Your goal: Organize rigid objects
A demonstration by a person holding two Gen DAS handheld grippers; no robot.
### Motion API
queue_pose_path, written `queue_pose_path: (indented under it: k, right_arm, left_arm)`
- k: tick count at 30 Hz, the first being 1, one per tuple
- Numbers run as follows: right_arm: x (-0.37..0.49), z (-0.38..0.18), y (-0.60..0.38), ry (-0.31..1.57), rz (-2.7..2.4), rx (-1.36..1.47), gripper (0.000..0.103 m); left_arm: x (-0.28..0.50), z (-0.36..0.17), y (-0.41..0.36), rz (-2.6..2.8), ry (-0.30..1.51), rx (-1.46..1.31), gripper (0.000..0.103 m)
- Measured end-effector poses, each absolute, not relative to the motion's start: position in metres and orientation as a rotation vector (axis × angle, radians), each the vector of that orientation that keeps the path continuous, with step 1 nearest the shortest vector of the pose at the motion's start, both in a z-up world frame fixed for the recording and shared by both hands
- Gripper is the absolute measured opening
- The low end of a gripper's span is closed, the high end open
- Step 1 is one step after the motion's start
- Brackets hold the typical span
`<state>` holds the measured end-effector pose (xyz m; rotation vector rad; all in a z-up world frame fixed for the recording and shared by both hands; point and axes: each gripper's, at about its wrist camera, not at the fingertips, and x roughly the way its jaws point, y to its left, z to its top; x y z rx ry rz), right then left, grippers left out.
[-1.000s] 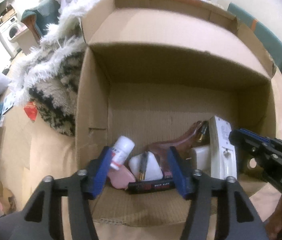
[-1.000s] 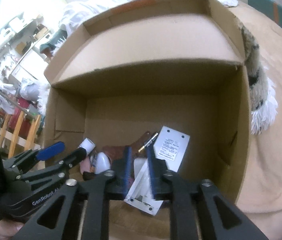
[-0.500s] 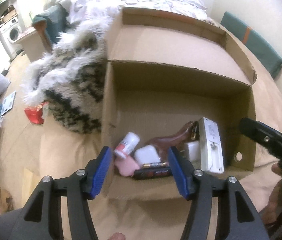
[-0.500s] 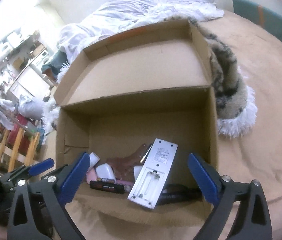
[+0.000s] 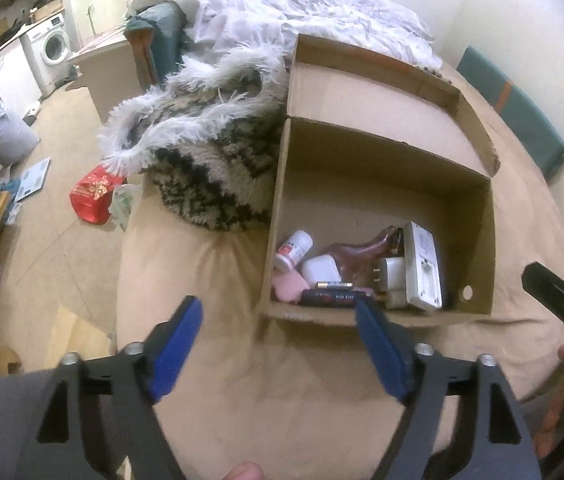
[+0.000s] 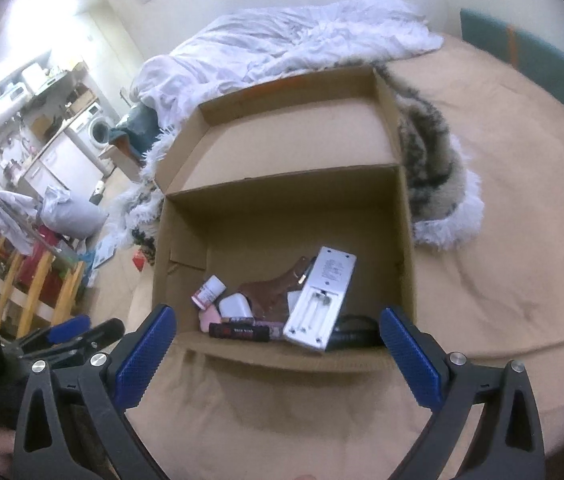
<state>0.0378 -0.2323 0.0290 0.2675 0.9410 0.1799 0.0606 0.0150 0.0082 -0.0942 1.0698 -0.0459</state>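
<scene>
An open cardboard box sits on a tan bed cover. Inside lie a white remote face down with its battery bay bare, a small white bottle, a white charger, a brown leather piece, a black bar and a pink item. My left gripper hangs above the box's near edge, its jaws opening with nothing between them. My right gripper stands wide open and empty before the box.
A shaggy black-and-white throw lies against the box. A white duvet covers the bed's far end. Off the bed at left are a red bag, a washing machine and wooden furniture.
Both grippers have drawn back and up out of the box. The right one let go of the white remote and opened wide; the left one has widened too.
</scene>
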Motion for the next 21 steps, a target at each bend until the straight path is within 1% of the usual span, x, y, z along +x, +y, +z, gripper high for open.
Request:
queue_pose_path:
  k: [3, 6, 7, 14, 21]
  right_arm:
    - [0.021, 0.029, -0.231, 0.905, 0.163, 0.242, 0.103]
    - [0.007, 0.025, -0.23, 0.839, 0.152, 0.211, 0.103]
    - [0.003, 0.022, -0.23, 0.819, 0.151, 0.207, 0.103]
    - [-0.004, 0.014, -0.231, 0.767, 0.107, 0.183, 0.103]
    - [0.002, 0.007, -0.235, 0.796, 0.092, 0.193, 0.103]
  left_arm:
    - [0.048, 0.011, 0.016, -0.05, 1.027, -0.087, 0.091]
    - [0.035, 0.012, 0.014, -0.025, 0.941, -0.034, 0.101]
    - [0.032, 0.012, 0.013, -0.012, 0.91, -0.008, 0.101]
    - [0.032, 0.014, 0.006, -0.049, 0.854, -0.027, 0.101]
    - [0.037, 0.009, 0.006, -0.036, 0.876, -0.037, 0.101]
